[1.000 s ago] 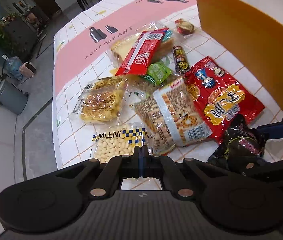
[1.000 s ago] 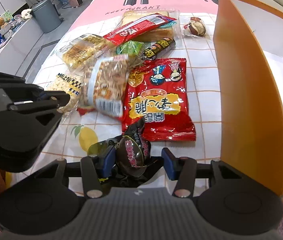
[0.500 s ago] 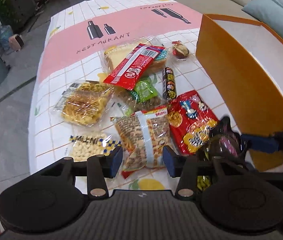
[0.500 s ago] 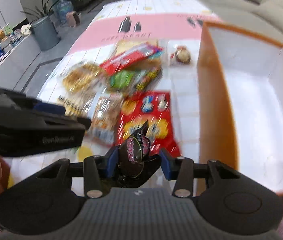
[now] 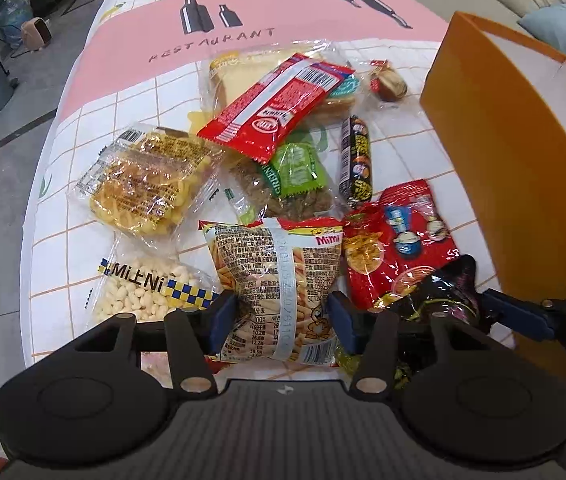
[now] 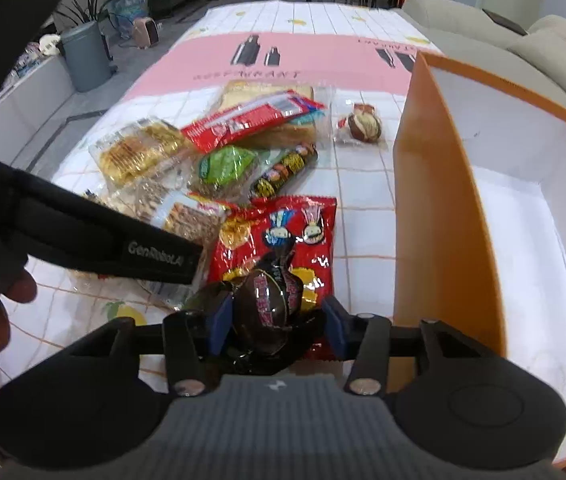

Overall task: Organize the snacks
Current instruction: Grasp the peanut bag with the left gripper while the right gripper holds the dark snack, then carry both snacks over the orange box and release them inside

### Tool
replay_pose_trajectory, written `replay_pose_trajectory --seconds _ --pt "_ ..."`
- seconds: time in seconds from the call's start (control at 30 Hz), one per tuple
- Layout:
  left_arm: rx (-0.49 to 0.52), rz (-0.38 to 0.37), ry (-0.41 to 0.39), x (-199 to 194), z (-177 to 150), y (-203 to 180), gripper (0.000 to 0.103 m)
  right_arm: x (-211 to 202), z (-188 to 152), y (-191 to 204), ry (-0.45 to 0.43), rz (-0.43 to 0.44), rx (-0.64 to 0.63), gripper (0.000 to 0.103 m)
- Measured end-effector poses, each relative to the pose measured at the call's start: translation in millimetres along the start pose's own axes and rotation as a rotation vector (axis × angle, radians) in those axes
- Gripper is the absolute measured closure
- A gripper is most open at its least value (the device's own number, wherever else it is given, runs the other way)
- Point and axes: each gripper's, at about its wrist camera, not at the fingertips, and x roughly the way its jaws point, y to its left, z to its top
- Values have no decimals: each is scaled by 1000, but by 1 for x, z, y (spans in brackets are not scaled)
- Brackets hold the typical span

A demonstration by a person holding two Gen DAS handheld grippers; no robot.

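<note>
A pile of snack packs lies on the tablecloth. My right gripper [image 6: 277,320] is shut on a small black snack packet [image 6: 271,300] and holds it above the red chip bag [image 6: 283,232], left of the orange box [image 6: 443,220]. The black packet also shows in the left wrist view [image 5: 439,296]. My left gripper [image 5: 283,312] is open, its blue pads on either side of the Mimi stick-snack bag [image 5: 283,280], which lies on the table. The orange box [image 5: 515,152] with its white inside stands at the right.
Around lie a Mi Ni white puff bag [image 5: 143,288], a yellow noodle-snack pack [image 5: 147,184], a long red wafer pack [image 5: 279,104] on bread, a green packet [image 5: 295,168], a dark sausage stick [image 5: 357,156] and a wrapped bun [image 5: 389,82]. The table's left edge [image 5: 35,208] drops to the floor.
My left gripper went from shut to open and moved over the Mimi bag. My right gripper lifted the black packet and moved it toward the orange box.
</note>
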Motion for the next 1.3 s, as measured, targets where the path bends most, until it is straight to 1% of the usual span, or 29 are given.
replay_pose_trajectory --seconds 0.13,0.2,0.27,0.33,0.43,0.57,0.67,0.83,0.93,1.03,1.2,1.3 --pt "2 3 0 3 -1 0 43 3 -3 -2 9 0 3 53" --pt "16 5 -8 2 -2 -2 46 3 -4 -2 7 0 0 54" --pt "20 5 -16 0 -3 -2 55 2 -7 -1 3 0 -4 55" --pt "17 4 -20 -4 -5 -1 59 -1 -7 0 2 -4 -6 56" --pt "0 -5 -23 -12 -9 2 60 -10 -6 1 -23 1 -14 57" --pt "-17 -14 -59 -37 -13 4 60 -25 -3 4 -50 -12 -38 57" --pt "-44 -37 -80 -61 -16 7 60 -39 -1 4 -64 -8 -37 57" --pt "-73 -77 -115 -102 -20 3 60 -76 7 -4 -138 17 -32 58" --pt "-78 -113 -128 -122 -18 -5 60 -101 14 -17 -184 19 -20 58" --pt "-69 -175 -138 -136 -15 -19 60 -124 17 -40 -204 16 17 58" --pt "33 -255 -152 -153 -2 -63 60 -146 19 -96 -171 -18 108 57" --pt "88 -315 -127 -154 12 -92 60 -153 18 -129 -125 -38 141 57"
